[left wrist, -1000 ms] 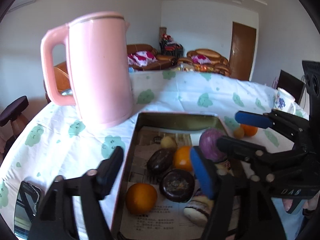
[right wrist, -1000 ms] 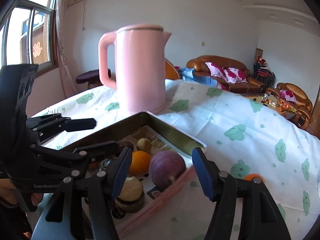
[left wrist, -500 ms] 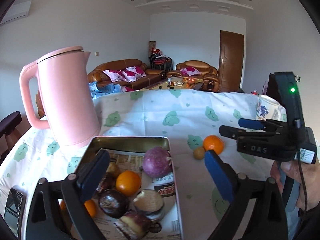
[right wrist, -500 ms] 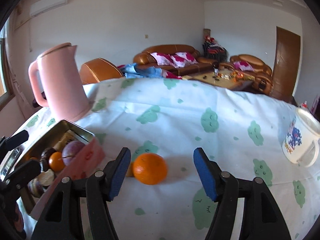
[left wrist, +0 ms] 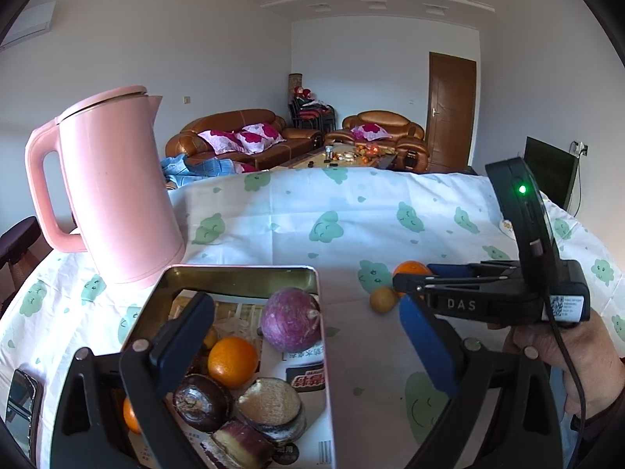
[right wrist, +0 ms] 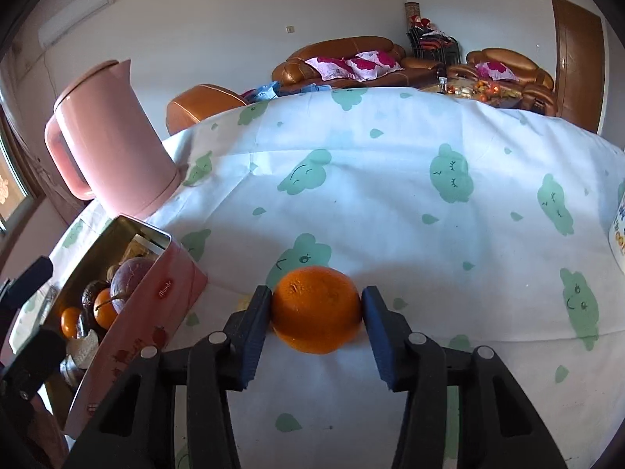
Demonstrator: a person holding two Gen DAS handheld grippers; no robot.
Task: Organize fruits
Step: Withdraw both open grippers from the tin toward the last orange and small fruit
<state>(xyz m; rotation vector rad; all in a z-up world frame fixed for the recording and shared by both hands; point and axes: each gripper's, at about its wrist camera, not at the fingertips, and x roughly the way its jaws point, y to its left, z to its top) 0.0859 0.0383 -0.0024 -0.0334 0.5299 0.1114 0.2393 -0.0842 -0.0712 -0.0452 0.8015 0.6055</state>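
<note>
Right hand-held gripper (right wrist: 316,314): jaws just closing, both pads touching an orange (right wrist: 315,308) on the tabletop (right wrist: 390,203), right of the pink tin (right wrist: 156,297). Left hand-held gripper (left wrist: 308,340): spread wide, empty, above the tin's right rim. Pink kettle (left wrist: 113,191) behind the tin.

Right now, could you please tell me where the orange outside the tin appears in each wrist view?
Left wrist: the orange lies right of centre on the tablecloth, partly behind the right gripper, with a smaller yellow fruit beside it.
Right wrist: the orange sits low at centre, between the right gripper's pads, which press on it.
Shared landmark: the pink kettle, at left in both views.
</note>
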